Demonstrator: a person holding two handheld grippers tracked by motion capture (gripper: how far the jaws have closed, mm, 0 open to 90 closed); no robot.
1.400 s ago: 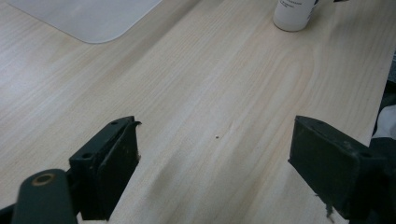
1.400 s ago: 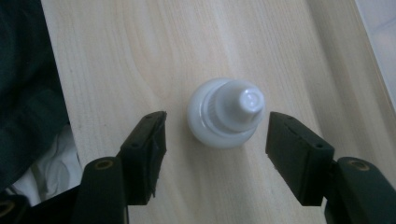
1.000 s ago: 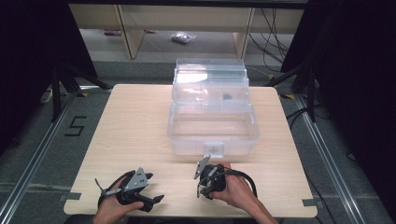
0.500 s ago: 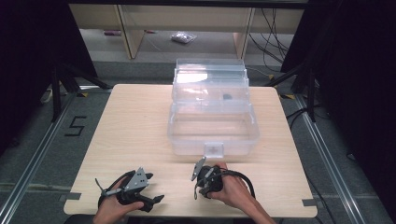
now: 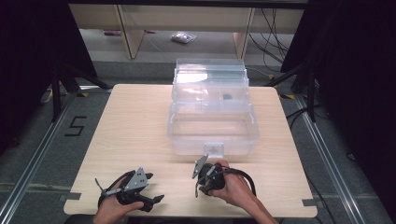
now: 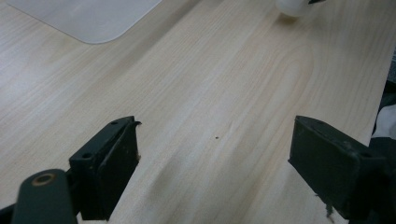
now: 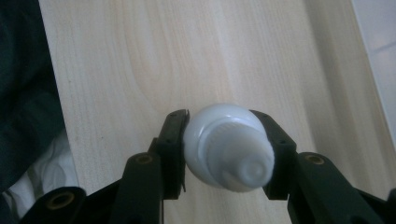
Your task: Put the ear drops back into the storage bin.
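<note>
- Now the right hand-held gripper [image 7: 224,154] has just been closing, and its jaws sit clamped on a small white bulb [image 7: 219,140] with a ridged collar and a stubby tip pointing back at the camera; it looks like a light bulb or a squeeze bottle, I can't tell which.
- Both pads press the bulb's round sides, one from 9 o'clock and one from 3 o'clock in the right gripper view, so I read this as a grip, not a near miss.
- In the high view the right hand-held gripper [image 5: 205,175] has moved slightly since a second ago: it sat just under the box latch and is now a touch further toward 6 o'clock, at the near edge of the bench [image 5: 140,121].
- The left hand-held gripper [image 5: 140,191] is parked at about 7 o'clock on the bench, same place as a second ago; its jaws stand wide apart with nothing between them, only bare wood under them in the left gripper view [image 6: 215,154].
- The clear plastic box [image 5: 212,126] stands open at bench centre, lid tipped back toward 12 o'clock, a small dark item [image 5: 227,97] in its upper tray.
- Judgement: pick is done, the bulb is secured just at 6 o'clock of the box; the next step is probably a lift and carry into the box, with a risk of the round body slipping out of the flat pads.
</note>
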